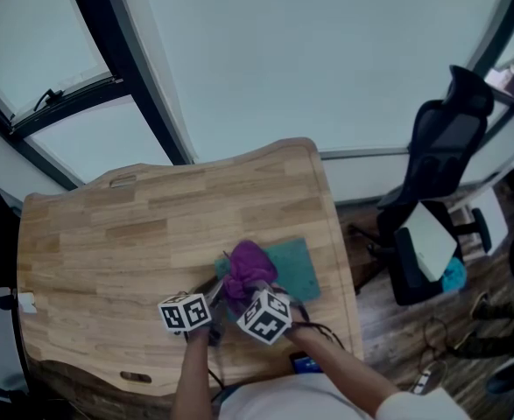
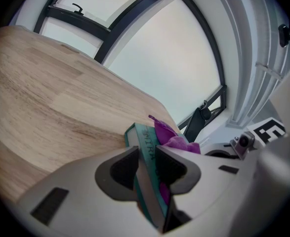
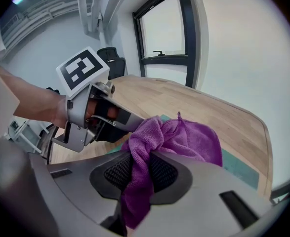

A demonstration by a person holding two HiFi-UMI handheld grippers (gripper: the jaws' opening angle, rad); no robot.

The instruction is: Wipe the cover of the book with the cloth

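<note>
Left gripper (image 2: 147, 157) is clamped on the near edge of the book (image 1: 299, 268) on the table (image 1: 108, 234). Its long side runs off to my right. Right gripper (image 3: 140, 171) pinches the cloth (image 3: 184, 138), bunched on the cover's left end, so I'd wipe rightward.

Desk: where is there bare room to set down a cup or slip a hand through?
Bare: the whole left half of the desk, from the book to the left edge, and the strip between book and window. Crowded: front right, where book, cloth, left tongs and right tongs meet.
</note>
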